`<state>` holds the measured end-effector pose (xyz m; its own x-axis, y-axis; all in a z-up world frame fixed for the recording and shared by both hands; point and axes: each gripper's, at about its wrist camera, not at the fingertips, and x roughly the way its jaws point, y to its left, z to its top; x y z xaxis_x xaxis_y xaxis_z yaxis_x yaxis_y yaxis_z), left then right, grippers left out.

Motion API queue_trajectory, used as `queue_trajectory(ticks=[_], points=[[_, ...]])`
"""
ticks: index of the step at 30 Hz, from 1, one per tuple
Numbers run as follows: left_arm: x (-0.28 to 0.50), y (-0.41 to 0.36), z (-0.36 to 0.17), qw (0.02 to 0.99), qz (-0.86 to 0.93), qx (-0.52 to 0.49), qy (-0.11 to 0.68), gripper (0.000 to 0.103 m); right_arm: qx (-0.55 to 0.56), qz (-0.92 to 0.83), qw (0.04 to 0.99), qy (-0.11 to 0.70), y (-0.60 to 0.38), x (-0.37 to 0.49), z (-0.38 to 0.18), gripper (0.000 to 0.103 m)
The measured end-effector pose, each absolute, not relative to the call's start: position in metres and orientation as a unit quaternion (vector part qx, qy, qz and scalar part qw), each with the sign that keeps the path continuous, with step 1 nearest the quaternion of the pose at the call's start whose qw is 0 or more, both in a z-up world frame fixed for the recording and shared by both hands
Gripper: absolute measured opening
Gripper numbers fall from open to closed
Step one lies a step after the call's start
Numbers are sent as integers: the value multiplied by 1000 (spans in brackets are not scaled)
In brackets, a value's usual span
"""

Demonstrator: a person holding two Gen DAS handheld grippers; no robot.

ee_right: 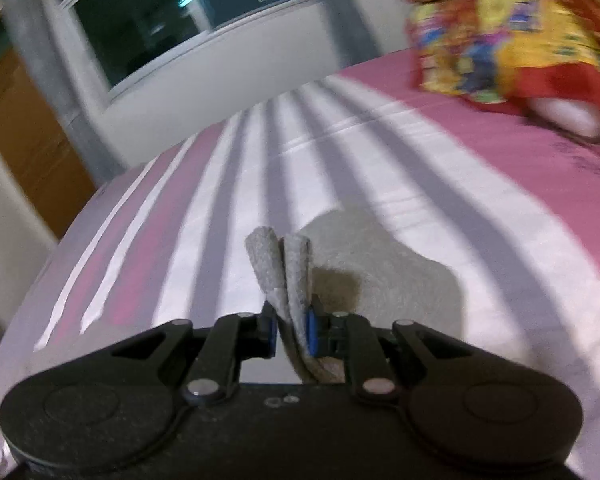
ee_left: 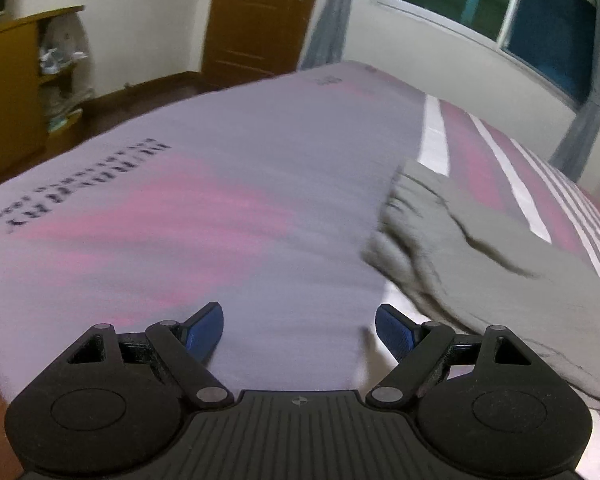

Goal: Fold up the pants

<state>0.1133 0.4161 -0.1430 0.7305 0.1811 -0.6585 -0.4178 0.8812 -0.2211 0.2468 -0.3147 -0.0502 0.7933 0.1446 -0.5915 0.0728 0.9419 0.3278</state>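
Note:
Grey pants (ee_left: 480,252) lie rumpled on the bed, to the right of my left gripper (ee_left: 299,330). That gripper is open above the bare lilac sheet with nothing between its blue pads (ee_left: 206,326). In the right wrist view my right gripper (ee_right: 292,330) is shut on a doubled edge of the grey pants (ee_right: 288,276); the pinched cloth sticks up past the fingertips. More of the pants (ee_right: 392,272) hangs or lies beyond, casting a shadow on the striped sheet.
The bed sheet (ee_left: 228,200) is lilac and pink with white stripes (ee_right: 228,216). A bright patterned pillow or blanket (ee_right: 508,44) lies at the head of the bed. A brown door (ee_left: 260,16), a wooden shelf (ee_left: 12,80), windows (ee_left: 500,4) and curtains line the walls.

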Motion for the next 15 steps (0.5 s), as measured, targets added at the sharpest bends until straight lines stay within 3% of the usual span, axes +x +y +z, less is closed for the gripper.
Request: queue_trajectory(ticks=[8, 15], points=[[99, 443, -152, 910, 179, -194, 321, 83, 23, 166, 919, 357, -168, 249, -86, 13], [93, 445, -157, 913, 174, -186, 318, 83, -82, 229, 906, 347, -105, 226, -98, 13]])
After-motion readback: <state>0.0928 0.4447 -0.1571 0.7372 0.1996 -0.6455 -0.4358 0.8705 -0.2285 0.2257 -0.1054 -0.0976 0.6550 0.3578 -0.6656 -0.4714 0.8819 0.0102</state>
